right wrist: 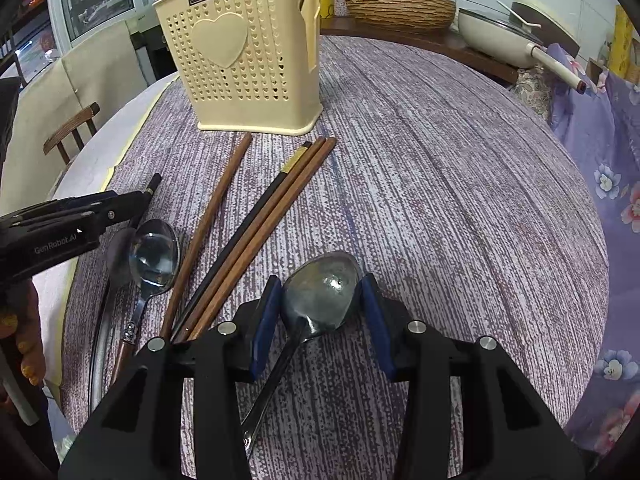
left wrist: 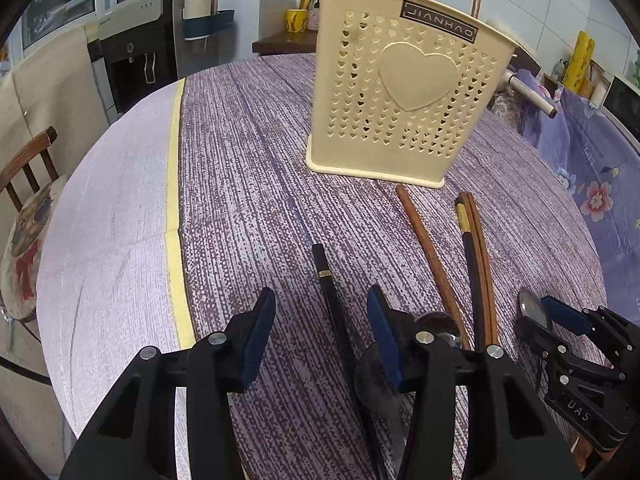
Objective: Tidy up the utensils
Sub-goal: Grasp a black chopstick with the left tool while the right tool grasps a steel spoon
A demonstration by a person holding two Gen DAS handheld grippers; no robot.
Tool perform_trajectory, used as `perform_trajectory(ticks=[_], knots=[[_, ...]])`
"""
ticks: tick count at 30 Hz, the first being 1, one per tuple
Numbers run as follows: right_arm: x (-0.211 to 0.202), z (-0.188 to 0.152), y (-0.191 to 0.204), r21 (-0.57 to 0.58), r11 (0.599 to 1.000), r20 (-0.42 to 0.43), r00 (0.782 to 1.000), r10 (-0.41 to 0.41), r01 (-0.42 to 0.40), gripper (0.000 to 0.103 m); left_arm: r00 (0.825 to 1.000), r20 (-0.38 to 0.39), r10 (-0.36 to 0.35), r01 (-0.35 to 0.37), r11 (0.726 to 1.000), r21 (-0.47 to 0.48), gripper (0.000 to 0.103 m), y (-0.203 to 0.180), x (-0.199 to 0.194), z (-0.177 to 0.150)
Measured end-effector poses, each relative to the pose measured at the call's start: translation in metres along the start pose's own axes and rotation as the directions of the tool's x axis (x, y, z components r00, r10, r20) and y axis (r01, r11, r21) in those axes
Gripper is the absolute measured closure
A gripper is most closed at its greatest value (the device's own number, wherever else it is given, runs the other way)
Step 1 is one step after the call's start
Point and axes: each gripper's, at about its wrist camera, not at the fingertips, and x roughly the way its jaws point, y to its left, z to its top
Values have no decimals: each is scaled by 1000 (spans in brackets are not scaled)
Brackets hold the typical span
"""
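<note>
A cream perforated utensil holder (left wrist: 404, 92) stands on the round table; it also shows in the right wrist view (right wrist: 244, 60). My left gripper (left wrist: 322, 306) is open over a black chopstick (left wrist: 332, 300) that lies between its fingers. My right gripper (right wrist: 320, 292) has its blue pads on both sides of a metal spoon's bowl (right wrist: 322, 292), which rests on the cloth. Brown chopsticks (right wrist: 208, 224) and a black-and-brown bundle (right wrist: 264, 216) lie in front of the holder. A second spoon (right wrist: 154, 256) lies left of them, near my left gripper (right wrist: 136, 204).
The table wears a purple-grey woven cloth (right wrist: 460, 184) with a yellow tape strip (left wrist: 174, 184) at its left. A wooden chair (left wrist: 28, 200) stands left of the table. A woven basket (right wrist: 400, 8) and a white pan (right wrist: 504, 40) sit on the counter behind.
</note>
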Motion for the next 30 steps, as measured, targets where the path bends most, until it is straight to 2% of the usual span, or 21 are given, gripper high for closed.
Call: perform_trajectory(ticks=[5,9,14,18,23,30], knots=[[0,-1,2,1,1000,-3,1000,-22,22,59,1000,-16,-2,1,1000,-2,60,0,3,1],[1,0,1,1,1000,12,1000,3,-3,60,1000,-24,3,-3,1000,-1,66,-2,8,3],[7,9,0,-21,998,24,998,61,-60,61,999,-40,15,-14,1000,8,83,-5,11,6],[10,14,-2,-39,994,26,995,100,-98,62,999,-43,29,-28,999,19,91,-7,14,9],[8,17,-5,-37,990,45,990,136,-134,62,999,-40,16,-16,1000,2,93,-4,15,10],[-10,21,-9,-50,987,132,979,157,-152,63,1000,-10,4,-4,1000,-21,94,0,8,14]])
